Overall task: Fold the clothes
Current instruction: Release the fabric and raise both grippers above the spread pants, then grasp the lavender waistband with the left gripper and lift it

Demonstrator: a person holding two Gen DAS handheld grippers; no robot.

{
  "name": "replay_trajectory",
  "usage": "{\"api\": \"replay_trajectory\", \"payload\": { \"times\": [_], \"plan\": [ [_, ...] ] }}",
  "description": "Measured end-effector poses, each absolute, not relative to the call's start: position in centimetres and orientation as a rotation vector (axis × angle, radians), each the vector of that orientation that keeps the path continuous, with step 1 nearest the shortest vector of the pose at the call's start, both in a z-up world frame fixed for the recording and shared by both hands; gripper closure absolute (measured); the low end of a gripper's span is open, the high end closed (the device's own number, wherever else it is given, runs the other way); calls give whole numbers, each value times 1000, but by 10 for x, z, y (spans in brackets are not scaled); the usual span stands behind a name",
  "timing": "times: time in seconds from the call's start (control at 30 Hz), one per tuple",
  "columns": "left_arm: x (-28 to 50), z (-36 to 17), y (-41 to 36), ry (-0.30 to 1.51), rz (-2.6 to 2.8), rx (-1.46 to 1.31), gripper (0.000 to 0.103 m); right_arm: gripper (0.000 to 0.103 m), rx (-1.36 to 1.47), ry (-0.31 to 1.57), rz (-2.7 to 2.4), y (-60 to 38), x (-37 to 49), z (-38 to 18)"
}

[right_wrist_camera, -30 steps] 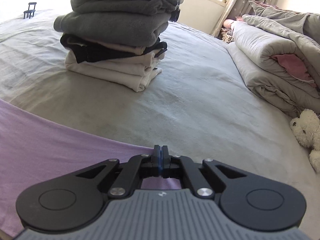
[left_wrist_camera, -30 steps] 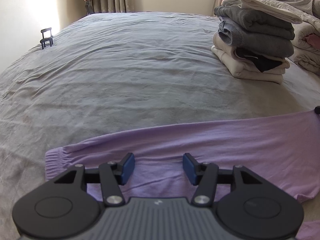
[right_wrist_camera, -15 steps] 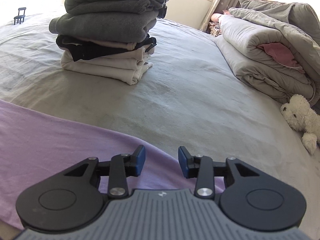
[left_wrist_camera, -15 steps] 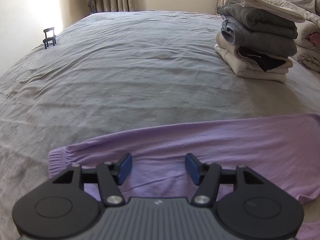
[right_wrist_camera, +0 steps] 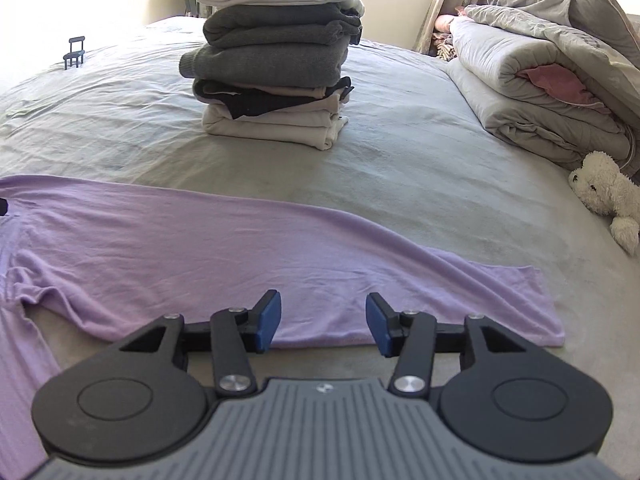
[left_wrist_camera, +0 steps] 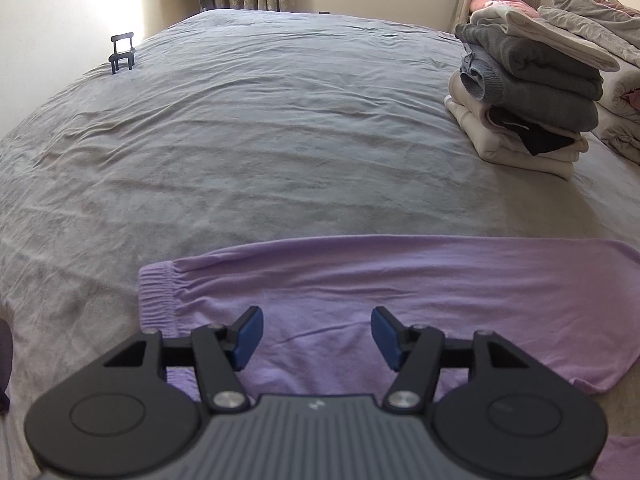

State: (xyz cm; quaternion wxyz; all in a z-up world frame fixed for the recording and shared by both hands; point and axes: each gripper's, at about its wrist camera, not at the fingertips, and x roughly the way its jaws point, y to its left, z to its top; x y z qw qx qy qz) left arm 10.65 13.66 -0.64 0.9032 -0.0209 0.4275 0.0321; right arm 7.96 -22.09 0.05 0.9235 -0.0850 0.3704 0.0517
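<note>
A lilac pair of trousers [left_wrist_camera: 400,280] lies flat across the near part of the grey bed, its gathered waistband [left_wrist_camera: 154,292] at the left in the left wrist view. My left gripper [left_wrist_camera: 317,334] hovers open over the cloth near the waistband, nothing between its blue pads. In the right wrist view the same lilac trousers [right_wrist_camera: 240,248] stretch to a leg end [right_wrist_camera: 532,304] at the right. My right gripper [right_wrist_camera: 323,324] hangs just above the trousers' near edge, its jaws opening and empty.
A stack of folded clothes [right_wrist_camera: 276,68] stands on the bed [left_wrist_camera: 260,140] beyond the trousers. A rolled grey duvet [right_wrist_camera: 540,80] and a white plush toy [right_wrist_camera: 608,196] lie at the right. A small black stand [left_wrist_camera: 122,52] sits at the far left edge.
My right gripper let go of the trouser leg, opened, and drew back and to the left, so more lilac cloth shows. The left gripper shifted slightly and stayed open.
</note>
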Motion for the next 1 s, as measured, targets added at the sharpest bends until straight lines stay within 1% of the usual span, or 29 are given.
{"api": "replay_trajectory", "payload": {
  "times": [0.13,0.4,0.57,0.83,0.9,0.93,1.0],
  "plan": [
    [93,-5,141,898,72,-49,42,47,-154,759,132,-210,55,3],
    [60,4,165,935,-9,-167,43,46,-33,790,156,-206,24,5],
    [36,12,173,953,-14,-243,47,46,-16,800,181,-202,18,8],
    [-14,15,177,937,140,-154,47,44,-13,787,225,-201,16,15],
    [-23,14,184,945,185,-169,49,44,-17,780,233,-201,14,18],
    [-26,13,188,952,201,-186,53,44,-22,774,236,-201,12,19],
    [-32,12,195,968,226,-235,54,43,-31,763,244,-201,9,21]
  ]
}}
